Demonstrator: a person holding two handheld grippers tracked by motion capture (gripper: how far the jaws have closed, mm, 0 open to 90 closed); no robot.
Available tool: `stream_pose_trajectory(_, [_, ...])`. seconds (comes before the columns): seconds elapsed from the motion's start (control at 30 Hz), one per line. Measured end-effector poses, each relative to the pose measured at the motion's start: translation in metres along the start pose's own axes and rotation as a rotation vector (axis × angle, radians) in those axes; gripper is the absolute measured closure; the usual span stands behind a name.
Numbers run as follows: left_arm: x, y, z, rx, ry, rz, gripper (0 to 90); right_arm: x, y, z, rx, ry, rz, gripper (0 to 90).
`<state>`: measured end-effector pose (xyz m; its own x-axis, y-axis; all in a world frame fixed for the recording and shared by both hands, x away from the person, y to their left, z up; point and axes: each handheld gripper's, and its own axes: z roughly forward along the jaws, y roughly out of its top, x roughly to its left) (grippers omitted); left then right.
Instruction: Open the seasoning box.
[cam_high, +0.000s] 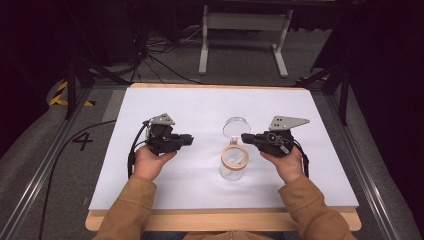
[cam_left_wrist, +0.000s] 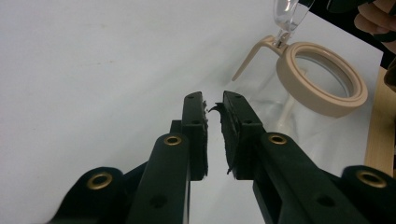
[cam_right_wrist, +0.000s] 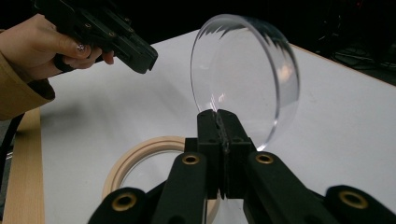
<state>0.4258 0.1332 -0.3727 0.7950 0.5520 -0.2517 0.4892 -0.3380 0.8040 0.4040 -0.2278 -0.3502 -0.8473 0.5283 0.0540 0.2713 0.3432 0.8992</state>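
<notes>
A clear glass jar (cam_high: 233, 162) with a beige ring rim (cam_left_wrist: 327, 103) stands on the white sheet right of centre. Its clear round lid (cam_high: 236, 126) is swung up, nearly upright, behind the rim. My right gripper (cam_high: 243, 137) comes in from the right and is shut on the lid's (cam_right_wrist: 247, 70) lower edge; in the right gripper view (cam_right_wrist: 218, 114) the jaws meet on it above the rim (cam_right_wrist: 135, 154). My left gripper (cam_high: 191, 139) hovers left of the jar, apart from it. Its jaws (cam_left_wrist: 212, 100) stand slightly open with nothing between them.
The white sheet (cam_high: 200, 105) covers a wooden table whose front edge (cam_high: 225, 220) shows below my forearms. Dark floor with cables and a white stand's legs (cam_high: 245, 45) lies beyond the far edge. Metal rails (cam_high: 45, 165) run along both sides.
</notes>
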Motion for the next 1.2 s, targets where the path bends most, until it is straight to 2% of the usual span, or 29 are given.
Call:
stream_pose_trajectory(0.13, [-0.001, 0.003, -0.002, 0.002, 0.004, 0.021, 78.3, -0.003, 0.001, -0.012, -0.015, -0.023, -0.005, 86.1])
stream_pose_trajectory(0.3, [0.001, 0.007, -0.004, -0.005, 0.006, 0.037, 76.1, -0.013, -0.001, -0.033, -0.048, -0.051, 0.030, 82.1])
stream_pose_trajectory(0.47, [0.005, 0.009, -0.004, -0.009, 0.015, 0.029, 74.7, -0.026, -0.008, -0.051, -0.059, -0.104, 0.061, 79.3])
stream_pose_trajectory(0.5, [0.006, 0.010, -0.005, -0.002, 0.017, 0.030, 74.0, -0.030, -0.011, -0.059, -0.058, -0.129, 0.069, 78.2])
stream_pose_trajectory(0.57, [0.009, 0.010, -0.003, -0.004, 0.024, 0.018, 73.4, -0.032, -0.012, -0.062, -0.057, -0.139, 0.076, 77.4])
stream_pose_trajectory(0.63, [0.013, 0.010, -0.003, 0.003, 0.043, 0.019, 72.4, -0.037, -0.017, -0.068, -0.048, -0.153, 0.079, 75.9])
stream_pose_trajectory(0.67, [0.014, 0.010, -0.003, 0.006, 0.049, 0.007, 72.1, -0.040, -0.019, -0.072, -0.037, -0.178, 0.082, 75.7])
stream_pose_trajectory(0.7, [0.016, 0.011, -0.003, 0.013, 0.055, 0.011, 71.7, -0.042, -0.021, -0.074, -0.027, -0.196, 0.088, 75.3])
stream_pose_trajectory(0.77, [0.019, 0.010, -0.003, 0.010, 0.069, 0.001, 70.7, -0.047, -0.026, -0.078, -0.015, -0.215, 0.100, 74.0])
stream_pose_trajectory(0.83, [0.023, 0.008, -0.003, 0.016, 0.105, 0.009, 70.2, -0.054, -0.033, -0.084, 0.002, -0.236, 0.124, 72.2])
stream_pose_trajectory(0.97, [0.029, 0.006, -0.003, 0.012, 0.127, -0.006, 70.3, -0.062, -0.041, -0.088, 0.010, -0.250, 0.155, 70.1])
stream_pose_trajectory(1.1, [0.036, 0.002, -0.001, 0.039, 0.145, -0.026, 70.2, -0.073, -0.052, -0.090, 0.052, -0.298, 0.184, 68.4])
stream_pose_trajectory(1.13, [0.038, 0.000, 0.000, 0.047, 0.151, -0.029, 70.2, -0.079, -0.059, -0.089, 0.073, -0.308, 0.207, 67.9])
stream_pose_trajectory(1.2, [0.041, -0.003, 0.002, 0.050, 0.162, -0.038, 70.1, -0.081, -0.061, -0.089, 0.072, -0.307, 0.217, 67.4])
